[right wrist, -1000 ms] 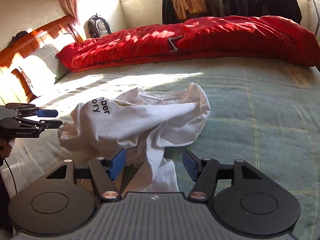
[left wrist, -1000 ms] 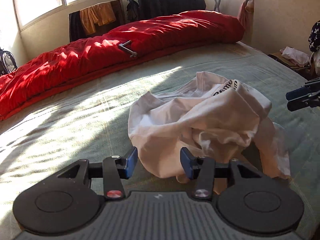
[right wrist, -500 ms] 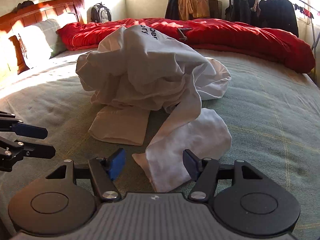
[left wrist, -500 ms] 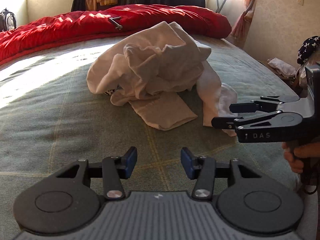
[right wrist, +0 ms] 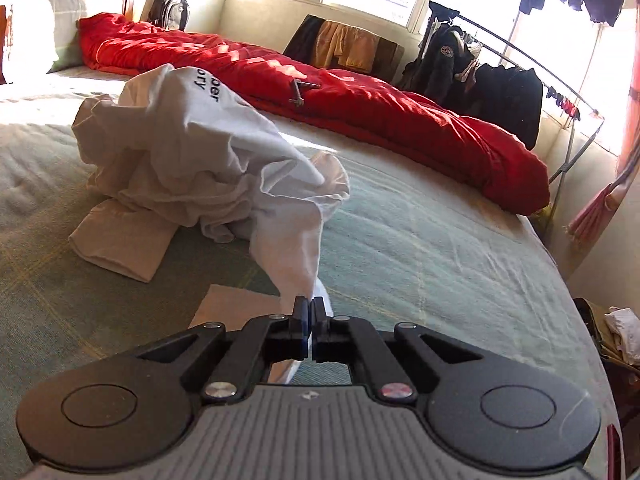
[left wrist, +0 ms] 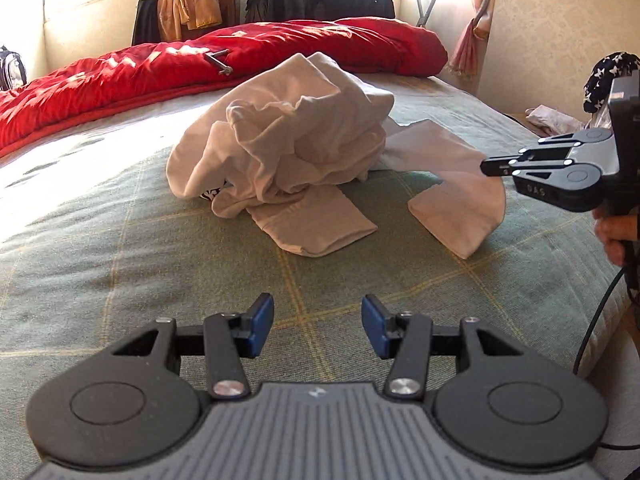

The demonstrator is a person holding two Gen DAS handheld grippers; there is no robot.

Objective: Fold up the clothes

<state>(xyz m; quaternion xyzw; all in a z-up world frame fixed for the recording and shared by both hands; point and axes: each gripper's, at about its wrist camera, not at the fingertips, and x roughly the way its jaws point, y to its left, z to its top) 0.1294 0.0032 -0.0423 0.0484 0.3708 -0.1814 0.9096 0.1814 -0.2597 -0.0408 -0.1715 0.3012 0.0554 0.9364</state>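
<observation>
A crumpled white long-sleeved shirt (left wrist: 288, 148) with black lettering lies heaped on the green checked bed cover (left wrist: 160, 264). One sleeve (left wrist: 320, 224) rests flat toward me. The other sleeve (left wrist: 452, 184) is lifted at the right, where my right gripper (left wrist: 486, 168) is shut on it. In the right wrist view the right gripper (right wrist: 311, 312) pinches that sleeve (right wrist: 292, 248), which stretches up to the heap (right wrist: 188, 148). My left gripper (left wrist: 318, 322) hovers open over bare cover, well short of the shirt, holding nothing.
A red duvet (left wrist: 208, 60) runs along the far side of the bed. Dark clothes hang on a rack (right wrist: 500, 76) by the window. A backpack (right wrist: 168, 8) sits by the headboard. A hand (left wrist: 616, 232) holds the right gripper near the bed edge.
My right gripper has shut on a sleeve and lifted it off the cover to the right. The left gripper stays open and has backed a little farther from the heap.
</observation>
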